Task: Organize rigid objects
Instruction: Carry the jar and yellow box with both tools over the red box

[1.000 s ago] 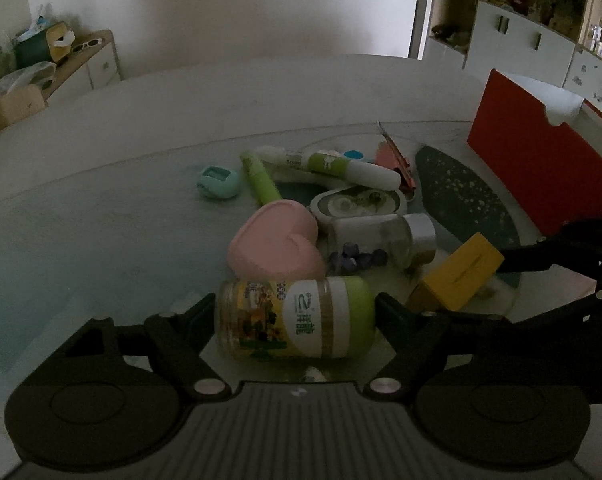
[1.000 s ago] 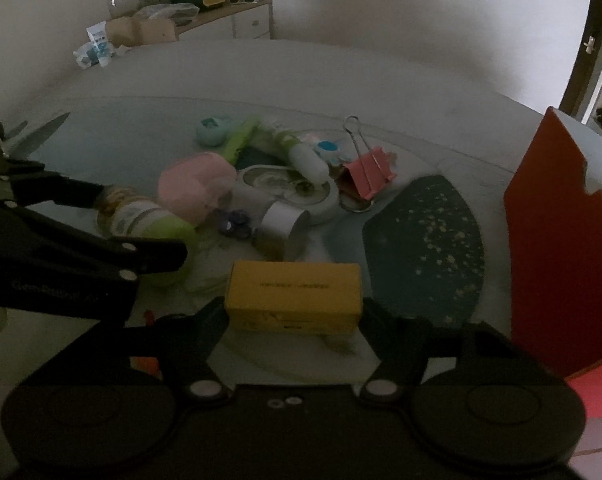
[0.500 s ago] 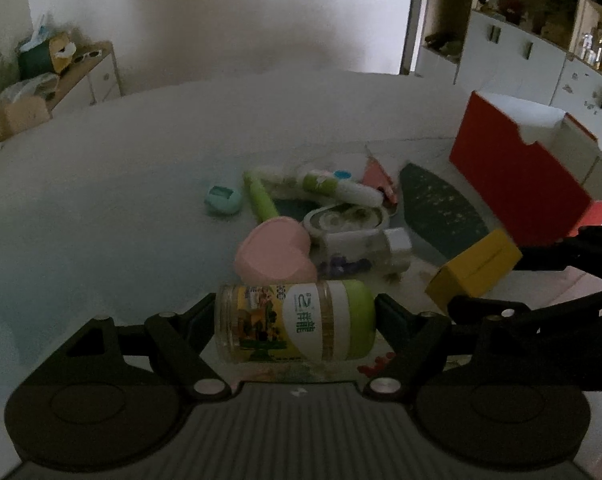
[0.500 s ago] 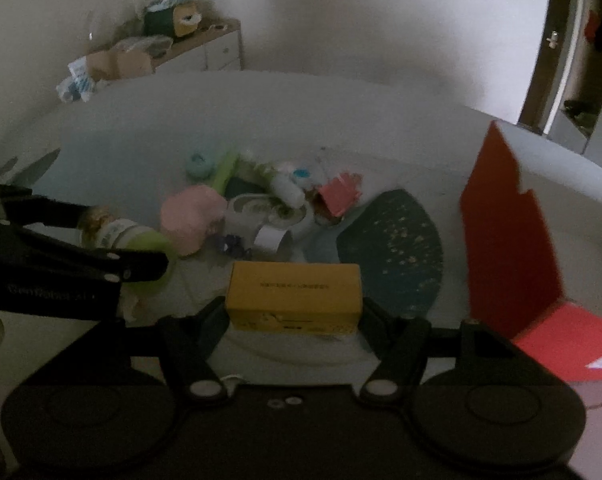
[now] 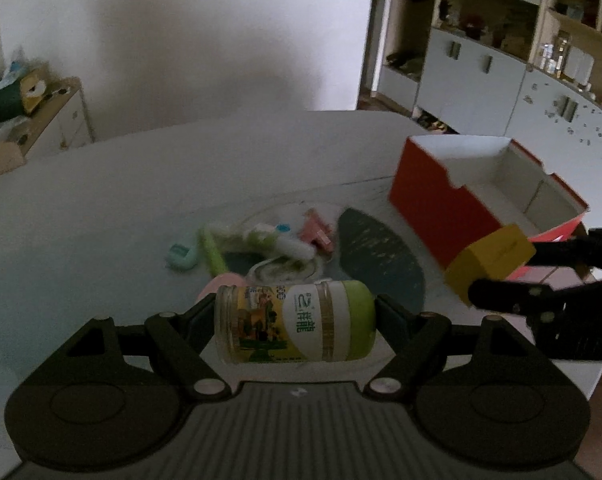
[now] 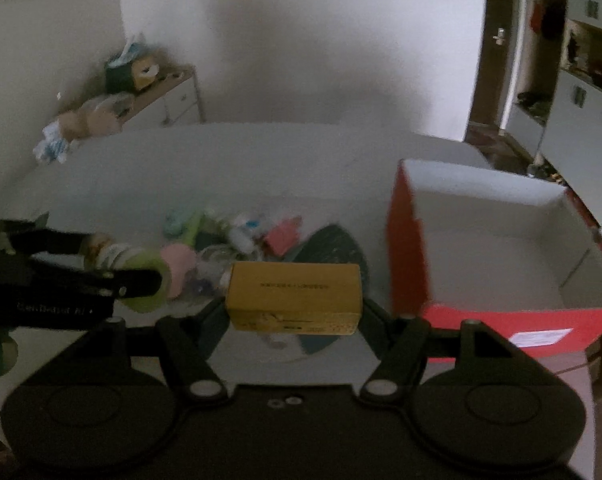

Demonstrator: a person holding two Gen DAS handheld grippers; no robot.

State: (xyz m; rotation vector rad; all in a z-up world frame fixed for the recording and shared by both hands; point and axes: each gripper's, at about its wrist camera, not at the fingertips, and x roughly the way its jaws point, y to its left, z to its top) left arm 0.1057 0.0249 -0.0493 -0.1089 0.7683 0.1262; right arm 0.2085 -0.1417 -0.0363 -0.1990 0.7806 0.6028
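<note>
A dim room with white cabinets surrounds the pale round table (image 5: 101,216). Your left gripper (image 5: 295,322) clamps a green-capped jar (image 5: 295,322) sideways above the table, over the clutter pile (image 5: 261,248). Your right gripper (image 6: 293,298) pinches a yellow box (image 6: 293,298) lengthwise, also in the air, just beside the open red bin (image 6: 501,240).

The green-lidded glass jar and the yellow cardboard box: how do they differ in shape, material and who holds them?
The green-lidded glass jar is round and see-through with a printed label; the yellow cardboard box is rectangular, opaque and plain with small dark print. The jar lies sideways in the left tool; the box lies lengthwise in the right tool. Both are gripped at their ends and held above the white table.
</note>
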